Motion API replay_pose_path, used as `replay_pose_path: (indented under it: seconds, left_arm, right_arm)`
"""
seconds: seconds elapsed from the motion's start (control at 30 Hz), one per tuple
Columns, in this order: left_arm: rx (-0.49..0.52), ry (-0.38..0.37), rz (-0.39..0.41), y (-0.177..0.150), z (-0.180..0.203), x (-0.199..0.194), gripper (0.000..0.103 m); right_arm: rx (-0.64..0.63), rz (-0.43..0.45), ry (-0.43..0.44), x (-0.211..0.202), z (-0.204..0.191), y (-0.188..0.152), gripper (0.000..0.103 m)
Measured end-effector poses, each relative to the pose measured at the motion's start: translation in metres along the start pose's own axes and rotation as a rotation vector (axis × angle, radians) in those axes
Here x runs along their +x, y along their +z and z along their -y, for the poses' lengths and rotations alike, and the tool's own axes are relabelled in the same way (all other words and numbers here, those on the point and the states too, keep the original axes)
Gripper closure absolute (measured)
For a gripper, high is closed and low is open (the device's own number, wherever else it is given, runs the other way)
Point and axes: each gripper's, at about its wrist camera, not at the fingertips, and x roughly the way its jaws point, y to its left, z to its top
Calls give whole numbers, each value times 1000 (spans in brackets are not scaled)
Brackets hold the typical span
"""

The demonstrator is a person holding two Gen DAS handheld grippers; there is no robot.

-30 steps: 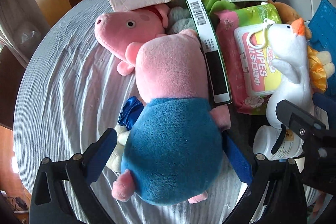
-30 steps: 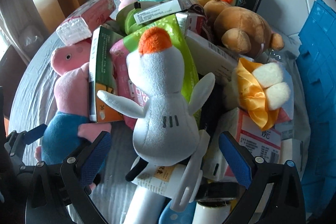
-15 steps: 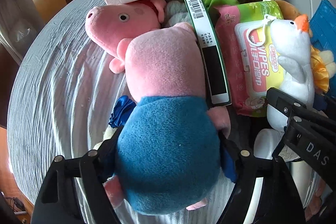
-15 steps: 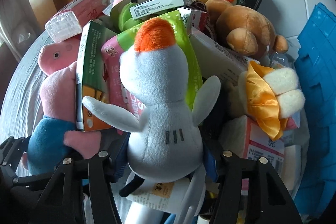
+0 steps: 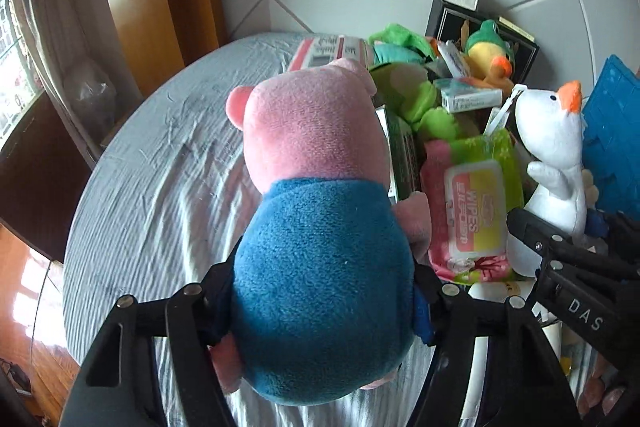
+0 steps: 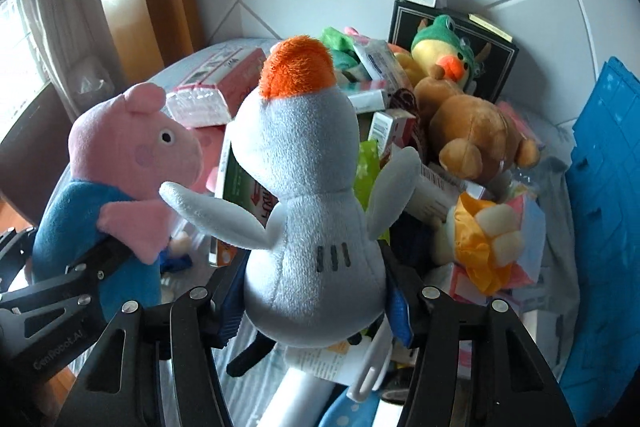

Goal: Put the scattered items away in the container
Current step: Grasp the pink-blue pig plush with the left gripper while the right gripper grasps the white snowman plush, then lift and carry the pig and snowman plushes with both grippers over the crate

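Pig plush point(image 5: 320, 267) face shows only in right-wrist view.

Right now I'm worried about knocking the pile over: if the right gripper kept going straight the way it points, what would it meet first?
The right gripper already clamps the white goose plush. Beyond it, probably the green box and wipes pack; depth is unclear.

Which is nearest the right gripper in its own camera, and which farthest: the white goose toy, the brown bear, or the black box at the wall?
1. White goose toy, clamped in the right gripper.
2. Brown bear, beyond, to the right.
3. Black box, against the wall.
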Motion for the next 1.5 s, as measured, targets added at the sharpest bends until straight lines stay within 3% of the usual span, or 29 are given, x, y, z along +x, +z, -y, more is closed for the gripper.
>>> replay_pose_path:
  seconds: [0.3, 0.6, 0.8, 1.07, 1.23, 1.37, 1.5]
  left_arm:
    - [15, 6, 132, 24, 21, -54, 36]
    - [136, -123, 251, 52, 73, -102, 36]
    - [226, -214, 307, 70, 127, -137, 36]
    - [323, -336, 394, 81, 243, -194, 36]
    - [358, -399, 449, 82, 346, -236, 36]
    - [359, -443, 499, 83, 426, -273, 36]
    - [370, -479, 471, 85, 505, -290, 36]
  right_arm:
    - [-40, 126, -40, -62, 14, 20, 46]
    - [25, 245, -195, -142, 47, 40, 46]
    - [73, 297, -320, -205, 93, 42, 46]
    - [162, 376, -497, -288, 193, 23, 45]
    - [201, 414, -589, -337, 283, -2, 45]
    - [217, 417, -611, -363, 355, -24, 45]
    - [220, 385, -625, -367, 423, -38, 45]
